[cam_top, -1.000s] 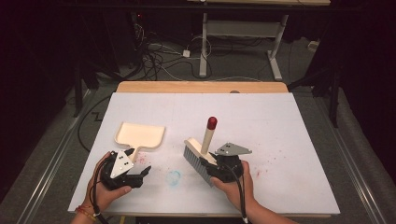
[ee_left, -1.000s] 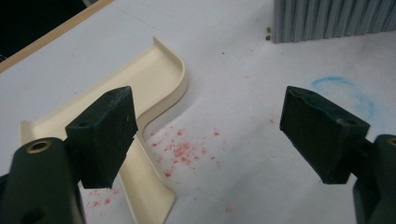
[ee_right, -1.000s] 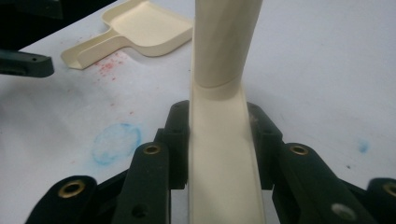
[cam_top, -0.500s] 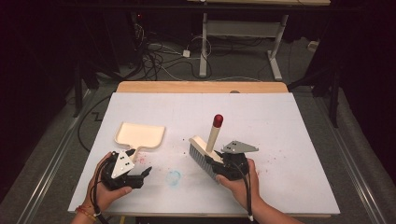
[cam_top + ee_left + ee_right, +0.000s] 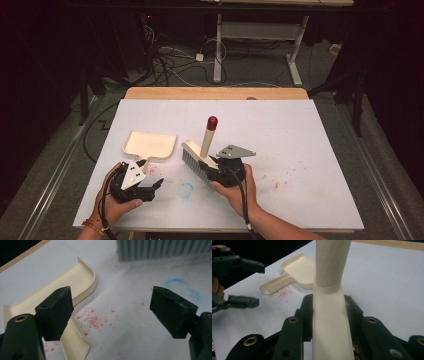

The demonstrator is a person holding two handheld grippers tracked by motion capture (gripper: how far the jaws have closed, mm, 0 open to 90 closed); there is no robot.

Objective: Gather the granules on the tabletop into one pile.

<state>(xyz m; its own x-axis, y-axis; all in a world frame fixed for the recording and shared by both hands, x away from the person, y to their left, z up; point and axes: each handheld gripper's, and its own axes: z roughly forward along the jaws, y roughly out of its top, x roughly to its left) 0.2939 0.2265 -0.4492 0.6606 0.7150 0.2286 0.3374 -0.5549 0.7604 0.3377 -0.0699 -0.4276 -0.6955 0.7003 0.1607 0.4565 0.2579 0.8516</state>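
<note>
My right claw (image 5: 212, 167) is clamped on the brush (image 5: 200, 156) handle, bristles by the blue smear. My left claw (image 5: 150, 184) gapes empty beside the dustpan (image 5: 149, 145). Risk: unheld dustpan slides, red crumbs (image 5: 93, 320) scatter.

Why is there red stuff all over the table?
Red crumbs are spilled on the white table beside the dustpan, with more at the right. A smudged blue ring stains it too.

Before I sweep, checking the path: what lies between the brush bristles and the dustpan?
In the left gripper view, bare white table separates bristles from dustpan, with red crumbs nearer its handle.
</note>
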